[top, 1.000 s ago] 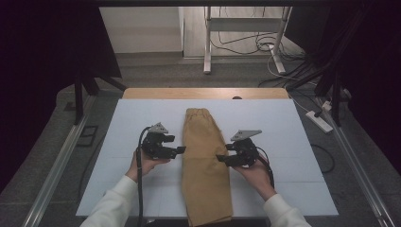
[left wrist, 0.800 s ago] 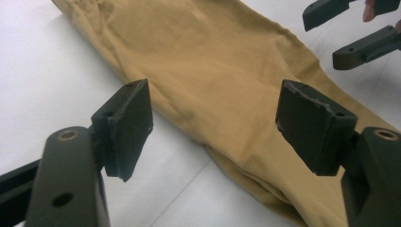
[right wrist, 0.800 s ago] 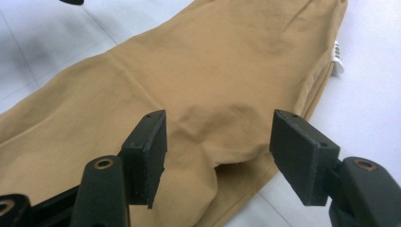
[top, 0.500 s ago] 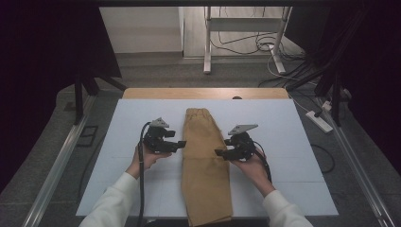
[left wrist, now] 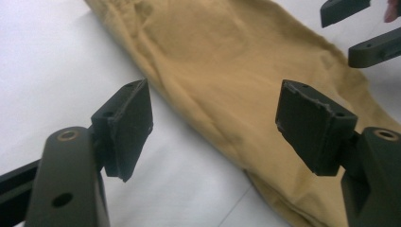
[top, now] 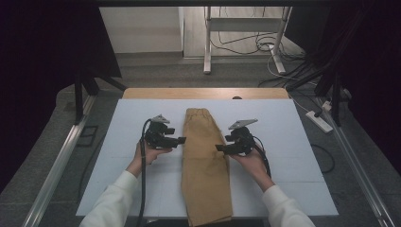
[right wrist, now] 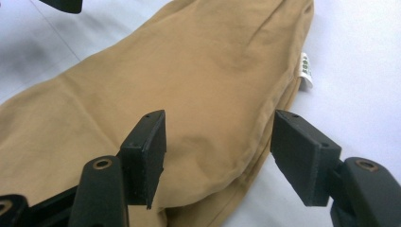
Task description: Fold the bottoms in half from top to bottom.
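— Between the black pads [left wrist: 125, 126] of the left gripper [top: 182, 140], what sits there?

— Only white table sheet [top: 293, 137]; its jaws gape, gripping nothing, at the near edge of the folded tan cotton trousers [top: 204, 165]. The right gripper [top: 219, 147] also stands spread and empty, over the cloth's other edge.

— Where are the trousers?

— Centre of the high view, waistband toward the top.

— What's changed?

— Both hands have slid inward and slightly up-frame from the earlier picture, now flanking the garment. I'd judge a two-sided pinch for folding comes next.

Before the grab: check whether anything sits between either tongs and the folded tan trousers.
Nothing visible does. The left tongs and right tongs stand open at either edge of the tan trousers, with bare white table around them.
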`<act>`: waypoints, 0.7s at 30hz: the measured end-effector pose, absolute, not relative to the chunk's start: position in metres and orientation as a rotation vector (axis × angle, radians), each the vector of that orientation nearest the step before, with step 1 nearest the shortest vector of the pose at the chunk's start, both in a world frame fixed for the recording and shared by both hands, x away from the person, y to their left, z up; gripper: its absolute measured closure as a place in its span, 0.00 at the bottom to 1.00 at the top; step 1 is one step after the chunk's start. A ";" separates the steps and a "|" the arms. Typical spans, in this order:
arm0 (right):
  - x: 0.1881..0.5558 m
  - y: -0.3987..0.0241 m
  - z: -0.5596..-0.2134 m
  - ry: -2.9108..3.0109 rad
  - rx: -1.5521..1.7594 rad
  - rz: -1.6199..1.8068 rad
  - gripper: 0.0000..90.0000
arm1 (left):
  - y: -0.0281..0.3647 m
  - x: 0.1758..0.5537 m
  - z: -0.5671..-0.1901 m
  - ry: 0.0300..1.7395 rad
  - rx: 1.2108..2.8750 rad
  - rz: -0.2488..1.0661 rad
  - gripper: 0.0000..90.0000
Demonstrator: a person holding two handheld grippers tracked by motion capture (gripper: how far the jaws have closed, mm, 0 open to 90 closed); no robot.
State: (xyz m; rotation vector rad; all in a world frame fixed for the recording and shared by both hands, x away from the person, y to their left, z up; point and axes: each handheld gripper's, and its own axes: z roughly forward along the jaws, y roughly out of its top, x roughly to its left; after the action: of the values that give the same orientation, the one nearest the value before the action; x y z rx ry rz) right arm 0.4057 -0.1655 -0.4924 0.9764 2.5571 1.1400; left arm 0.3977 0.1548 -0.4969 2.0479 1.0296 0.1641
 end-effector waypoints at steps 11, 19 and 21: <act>0.419 -0.163 -0.487 2.535 0.988 1.135 0.41 | 0.151 0.412 -0.505 1.058 2.062 0.158 0.30; 0.434 -0.160 -0.487 2.525 0.992 1.133 0.41 | 0.151 0.421 -0.506 1.078 2.052 0.162 0.30; 0.436 -0.159 -0.487 2.524 0.997 1.132 0.41 | 0.151 0.423 -0.506 1.081 2.049 0.161 0.30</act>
State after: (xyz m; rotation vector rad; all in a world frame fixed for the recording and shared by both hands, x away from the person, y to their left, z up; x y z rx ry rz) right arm 0.4358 -0.1595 -0.4871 0.9967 2.5243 1.1319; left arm 0.4229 0.1512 -0.5062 2.0490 1.0811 0.1606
